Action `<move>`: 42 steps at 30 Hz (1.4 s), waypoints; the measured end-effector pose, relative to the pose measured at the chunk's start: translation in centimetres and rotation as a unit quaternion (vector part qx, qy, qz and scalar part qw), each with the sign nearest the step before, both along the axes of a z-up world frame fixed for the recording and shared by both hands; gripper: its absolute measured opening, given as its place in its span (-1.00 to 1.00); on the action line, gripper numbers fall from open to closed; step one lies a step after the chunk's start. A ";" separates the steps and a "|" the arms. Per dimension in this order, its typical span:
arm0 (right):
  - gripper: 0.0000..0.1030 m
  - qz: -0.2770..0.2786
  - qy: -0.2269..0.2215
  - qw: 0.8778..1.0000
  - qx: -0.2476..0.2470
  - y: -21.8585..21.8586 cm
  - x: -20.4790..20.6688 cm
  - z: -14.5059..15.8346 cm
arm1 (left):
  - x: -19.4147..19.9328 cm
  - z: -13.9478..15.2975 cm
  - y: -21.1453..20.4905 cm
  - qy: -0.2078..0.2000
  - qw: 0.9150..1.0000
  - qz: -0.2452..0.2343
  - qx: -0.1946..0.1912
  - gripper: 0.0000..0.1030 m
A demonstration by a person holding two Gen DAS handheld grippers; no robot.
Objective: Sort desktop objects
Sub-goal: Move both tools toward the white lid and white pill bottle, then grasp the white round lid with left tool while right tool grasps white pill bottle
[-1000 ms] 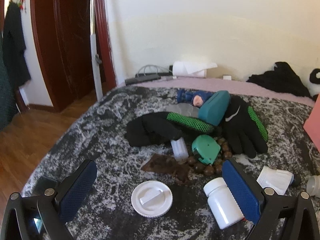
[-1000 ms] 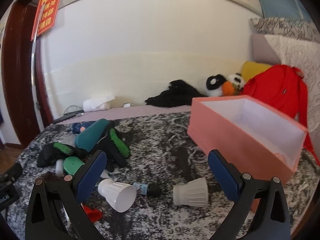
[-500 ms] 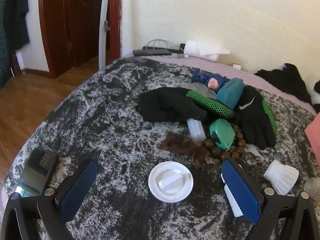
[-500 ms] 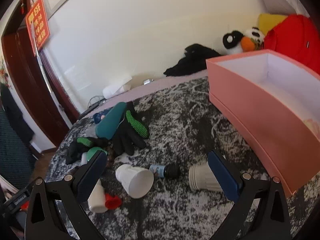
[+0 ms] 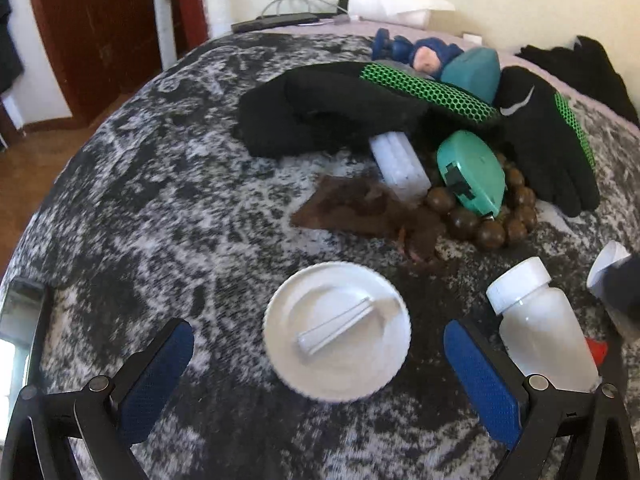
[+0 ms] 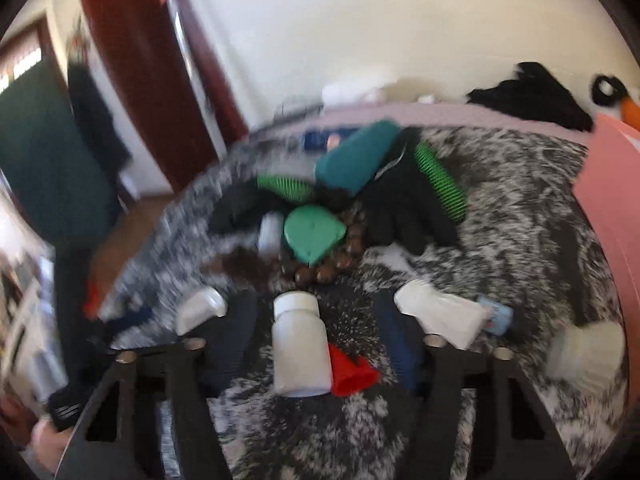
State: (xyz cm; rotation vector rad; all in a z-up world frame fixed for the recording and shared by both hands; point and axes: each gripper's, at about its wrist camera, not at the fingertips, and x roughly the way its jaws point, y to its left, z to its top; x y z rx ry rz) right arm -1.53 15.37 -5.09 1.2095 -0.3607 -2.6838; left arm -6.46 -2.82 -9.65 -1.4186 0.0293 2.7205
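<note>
The white pill bottle is taken as the landmark; it lies on its side on the mottled black-and-white blanket, cap pointing toward the pile of things. The right gripper is seen with its fingers spread wide, one on each side of the bottle, nothing pinched between them, though this view is blurred. A small red piece lies touching the bottle's base. The left gripper is held just left of the bottle, its blue-padded fingers likewise spread apart and empty, and the round white lid is framed between them on the blanket. Beyond the bottle's cap a string of brown wooden beads is found, with a green tape measure resting on it and a brown cloth scrap beside it. Farther behind, black gloves with green mesh are piled with a teal case. A pink box stands well to the right of the bottle.
</note>
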 end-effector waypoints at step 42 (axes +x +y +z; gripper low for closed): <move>-0.12 -0.046 0.088 0.995 -0.031 3.2 5.5 4.1 | 3.3 8.0 1.1 0.131 0.985 -0.046 0.101 0.25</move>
